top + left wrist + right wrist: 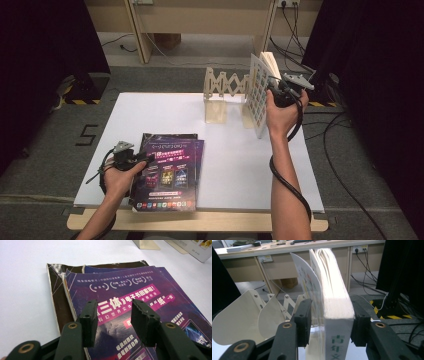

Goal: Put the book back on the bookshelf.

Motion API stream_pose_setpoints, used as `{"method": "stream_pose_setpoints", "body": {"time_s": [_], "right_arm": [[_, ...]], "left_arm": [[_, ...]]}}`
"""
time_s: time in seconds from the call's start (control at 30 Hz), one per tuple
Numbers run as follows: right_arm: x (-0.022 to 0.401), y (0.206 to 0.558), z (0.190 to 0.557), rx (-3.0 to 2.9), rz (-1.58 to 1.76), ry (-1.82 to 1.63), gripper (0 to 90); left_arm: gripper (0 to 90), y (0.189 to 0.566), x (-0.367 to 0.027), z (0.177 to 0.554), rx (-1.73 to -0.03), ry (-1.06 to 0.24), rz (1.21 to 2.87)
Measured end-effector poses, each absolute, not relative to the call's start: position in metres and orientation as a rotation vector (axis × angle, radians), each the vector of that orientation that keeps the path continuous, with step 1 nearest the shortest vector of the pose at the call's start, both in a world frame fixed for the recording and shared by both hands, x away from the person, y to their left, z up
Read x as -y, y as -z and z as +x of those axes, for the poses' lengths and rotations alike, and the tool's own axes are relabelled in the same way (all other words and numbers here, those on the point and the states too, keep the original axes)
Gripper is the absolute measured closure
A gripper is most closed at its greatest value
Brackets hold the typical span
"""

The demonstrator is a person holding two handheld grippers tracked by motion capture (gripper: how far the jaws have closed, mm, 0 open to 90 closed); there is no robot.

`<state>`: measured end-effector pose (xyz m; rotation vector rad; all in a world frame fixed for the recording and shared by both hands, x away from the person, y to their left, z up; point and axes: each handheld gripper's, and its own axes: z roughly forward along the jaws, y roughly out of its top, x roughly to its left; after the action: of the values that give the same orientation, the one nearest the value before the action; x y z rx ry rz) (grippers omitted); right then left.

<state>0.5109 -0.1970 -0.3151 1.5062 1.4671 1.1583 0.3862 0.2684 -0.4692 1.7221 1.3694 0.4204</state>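
White book [260, 95] stands upright at upper right of the high view, beside the wooden rack [225, 90], between the right claw's [329, 322] parted jaws (front cover bowing loose). Left claw [113, 320] hovers open over purple books [170, 170] on the counter [235, 150], lower left.

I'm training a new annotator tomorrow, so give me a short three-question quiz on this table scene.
1. True or false: the purple magazines lie flat on the white table.
2. What stands between the jaws of the right gripper? A: a cup. B: a thick book. C: a purple magazine.
3. The left gripper hangs over the magazines. Are its jaws open or shut?

Key:
1. True. They lie stacked near the person's left hand.
2. B. The book stands upright beside the wooden folding rack.
3. Open, with nothing between the jaws.
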Motion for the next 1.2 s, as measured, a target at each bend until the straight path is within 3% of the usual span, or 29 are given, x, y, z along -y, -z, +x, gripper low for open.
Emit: {"method": "stream_pose_setpoints", "body": {"time_s": [1.2], "right_arm": [[0.207,0.32,0.473,-1.509,1.483,-1.15,53.1]], "left_arm": [[49.5,0.465,-0.272,0.386,-1.384,-0.422,1.708]]}}
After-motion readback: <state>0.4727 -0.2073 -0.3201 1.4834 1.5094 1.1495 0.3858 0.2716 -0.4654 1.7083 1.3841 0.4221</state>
